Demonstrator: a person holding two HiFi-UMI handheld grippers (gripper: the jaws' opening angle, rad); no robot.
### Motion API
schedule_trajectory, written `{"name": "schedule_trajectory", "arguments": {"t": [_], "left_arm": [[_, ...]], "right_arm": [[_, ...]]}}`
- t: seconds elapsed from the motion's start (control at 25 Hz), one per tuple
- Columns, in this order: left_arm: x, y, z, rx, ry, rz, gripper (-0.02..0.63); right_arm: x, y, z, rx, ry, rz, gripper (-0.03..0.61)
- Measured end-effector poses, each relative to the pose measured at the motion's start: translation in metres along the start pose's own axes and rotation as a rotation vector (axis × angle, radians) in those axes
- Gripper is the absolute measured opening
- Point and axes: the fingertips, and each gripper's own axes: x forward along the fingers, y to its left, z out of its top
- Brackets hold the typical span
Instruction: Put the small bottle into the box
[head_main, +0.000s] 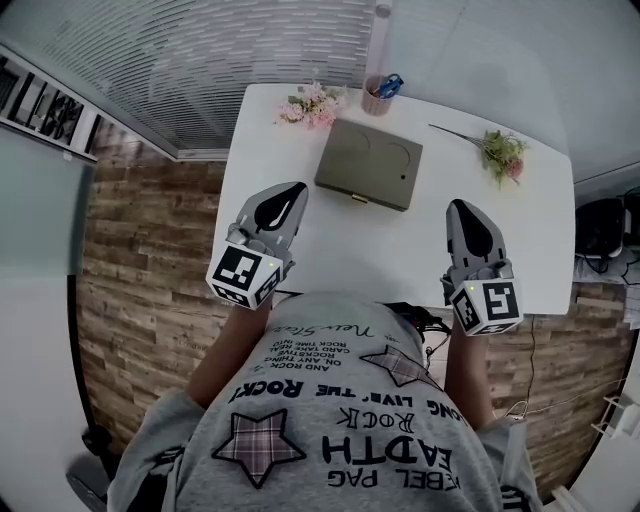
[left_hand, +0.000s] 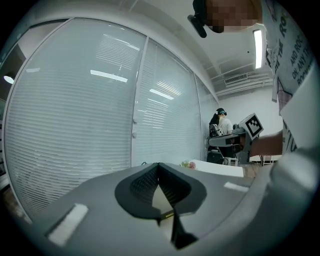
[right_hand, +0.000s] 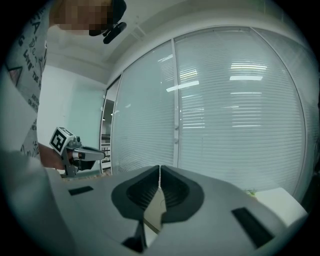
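A flat olive-green box (head_main: 369, 164) lies with its lid down in the middle of the white table (head_main: 540, 230). No small bottle shows clearly; a slim pale tube-like thing (head_main: 380, 40) stands at the table's far edge. My left gripper (head_main: 295, 188) hovers over the near left of the table, short of the box, shut with nothing in it. My right gripper (head_main: 460, 206) hovers at the near right, shut and empty. Both gripper views point up at window blinds, with the left gripper (left_hand: 159, 164) and the right gripper (right_hand: 160, 166) closed tip to tip.
A pink flower bunch (head_main: 312, 104) lies at the far left of the table and a flower sprig (head_main: 500, 150) at the far right. A brown cup (head_main: 378, 96) with blue-handled things stands behind the box. Wood floor (head_main: 140, 260) surrounds the table.
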Motion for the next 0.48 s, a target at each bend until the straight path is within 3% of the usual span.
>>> {"name": "schedule_trajectory", "arguments": {"t": [0.48], "left_arm": [[0.0028,0.0050,-0.0029,-0.003,0.000,-0.014,0.011]], "right_arm": [[0.0060,-0.0014,-0.0014,-0.014,0.019,-0.010,0.020]]}}
